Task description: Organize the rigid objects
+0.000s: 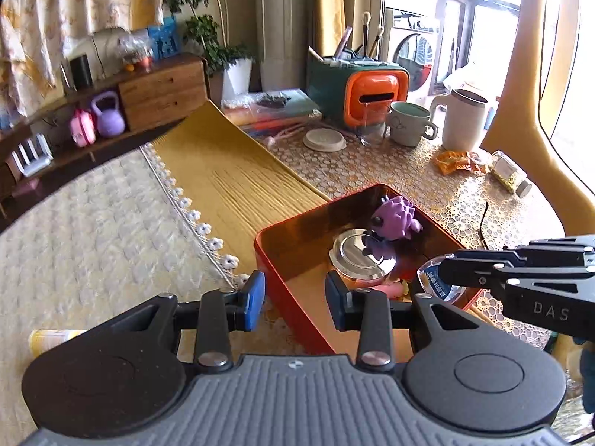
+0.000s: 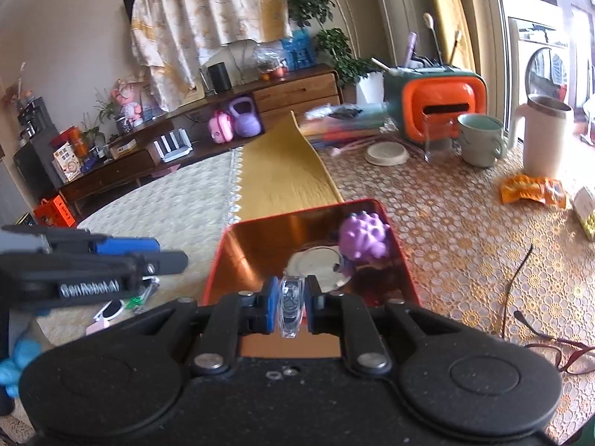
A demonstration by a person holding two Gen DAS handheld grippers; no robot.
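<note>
Your right hand-held gripper pinches a clear plastic disc edge-on over the red tin box, ready to drop it beside the purple spiky toy at one o'clock, while your left hand-held gripper straddles the tin's near corner, pads apart, gripping nothing.

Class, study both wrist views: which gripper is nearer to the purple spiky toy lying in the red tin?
Right, as far as these views show. The right gripper, shut on a clear disc, hangs over the red tin, toy just ahead. The left gripper straddles the tin's near corner, farther back.
</note>
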